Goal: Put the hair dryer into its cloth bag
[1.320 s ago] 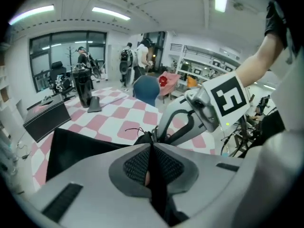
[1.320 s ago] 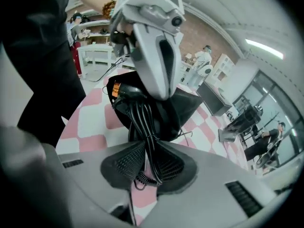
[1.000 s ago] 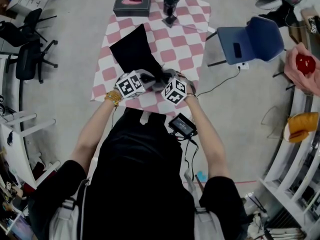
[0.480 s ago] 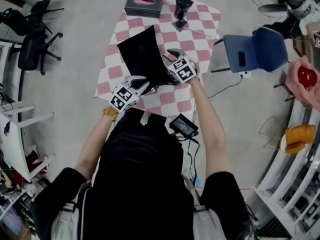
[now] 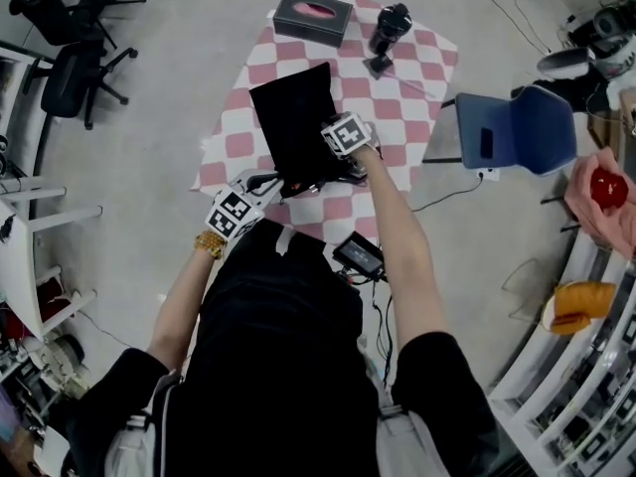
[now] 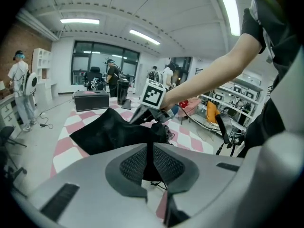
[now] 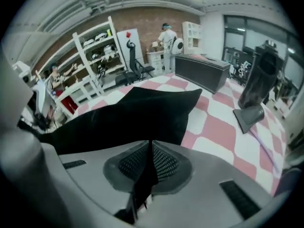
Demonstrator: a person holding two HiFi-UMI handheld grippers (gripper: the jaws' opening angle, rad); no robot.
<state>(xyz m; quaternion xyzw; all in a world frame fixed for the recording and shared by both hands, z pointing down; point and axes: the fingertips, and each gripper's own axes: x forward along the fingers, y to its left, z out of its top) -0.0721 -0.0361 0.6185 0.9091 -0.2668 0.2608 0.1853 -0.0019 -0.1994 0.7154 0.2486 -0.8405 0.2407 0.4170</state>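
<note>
The black cloth bag (image 5: 296,119) lies flat on the pink-checked table (image 5: 402,82). Its near end is bunched between my two grippers. At the bag's near left corner, my left gripper (image 5: 273,180) is shut, with a black fold (image 6: 150,159) pinched in its jaws. My right gripper (image 5: 326,157) holds the bag's right edge; its jaws have just been closing and are now shut on black cloth (image 7: 144,177). The black hair dryer (image 5: 389,34) stands upright at the table's far side, apart from both grippers, and it also shows at the right (image 7: 259,84).
A dark tissue box (image 5: 313,16) sits at the far left of the table. A blue chair (image 5: 522,127) stands to the right of it, and cables run across the floor. Black office chairs (image 5: 70,63) stand at the left. People stand further off in the room (image 6: 19,87).
The grippers, side by side at the bag's near end a second ago, have drawn apart. The left went left toward me and the right went further up the bag's right edge.
</note>
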